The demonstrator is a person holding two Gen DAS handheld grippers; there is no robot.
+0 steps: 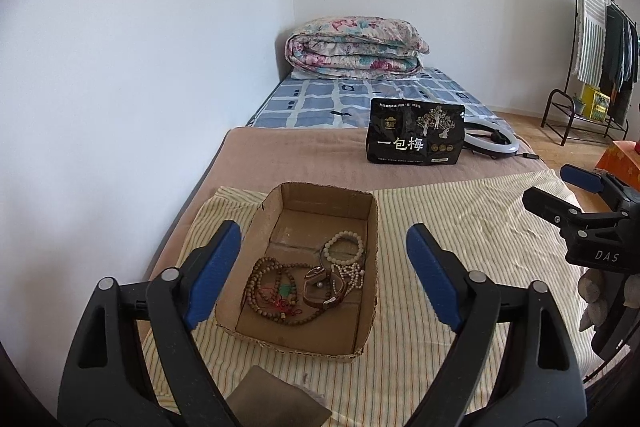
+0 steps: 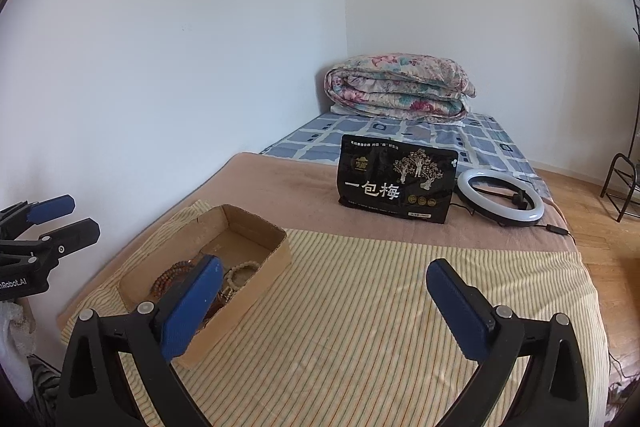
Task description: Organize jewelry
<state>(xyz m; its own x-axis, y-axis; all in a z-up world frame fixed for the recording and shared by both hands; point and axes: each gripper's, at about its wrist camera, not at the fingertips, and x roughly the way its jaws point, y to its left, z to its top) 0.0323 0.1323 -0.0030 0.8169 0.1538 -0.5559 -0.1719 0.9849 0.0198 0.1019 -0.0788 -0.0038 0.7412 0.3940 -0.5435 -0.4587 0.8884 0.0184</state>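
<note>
An open cardboard box (image 1: 370, 267) lies on the striped cloth (image 1: 460, 227) on the bed. Inside it lie a long brown bead necklace (image 1: 272, 287) with a green pendant, a pale bead bracelet (image 1: 344, 245), a string of small white beads (image 1: 352, 273) and a brown watch-like band (image 1: 320, 291). My left gripper (image 1: 324, 271) is open and empty, held above and in front of the box. My right gripper (image 2: 324, 303) is open and empty over the cloth to the right of the box (image 2: 264, 267). It also shows at the right edge of the left wrist view (image 1: 576, 195).
A black snack bag (image 1: 416, 133) stands behind the cloth on the tan blanket (image 1: 300, 159), with a ring light (image 2: 500, 197) beside it. A folded floral quilt (image 1: 356, 49) lies at the bed's far end. The wall runs along the left. A clothes rack (image 1: 600, 47) stands at far right.
</note>
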